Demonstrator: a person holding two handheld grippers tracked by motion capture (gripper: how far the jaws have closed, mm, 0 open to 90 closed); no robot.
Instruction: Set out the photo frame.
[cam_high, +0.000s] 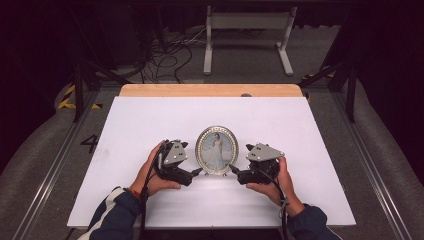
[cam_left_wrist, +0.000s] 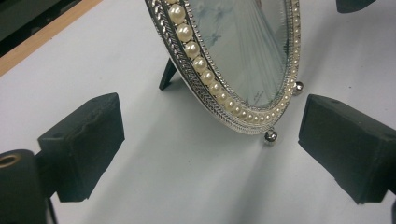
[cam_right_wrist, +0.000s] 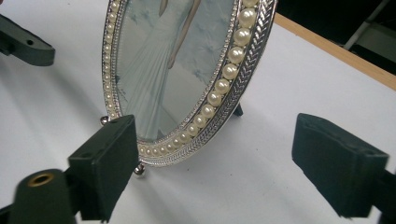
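The white table (cam_high: 150, 120) carries an oval picture frame (cam_high: 216, 150) standing upright near its front centre, on small ball feet and a rear strut (cam_left_wrist: 167, 74). The left gripper (cam_high: 196, 172) and right gripper (cam_high: 235, 172) flank the frame's base, jaws wide, gripping nothing. Risk: an uneven push against the pearl-edged rim would likely tip the frame backward or slide it. Beyond the table's wooden rear edge (cam_high: 210, 90), cables (cam_high: 165, 55) lie on a dim floor.
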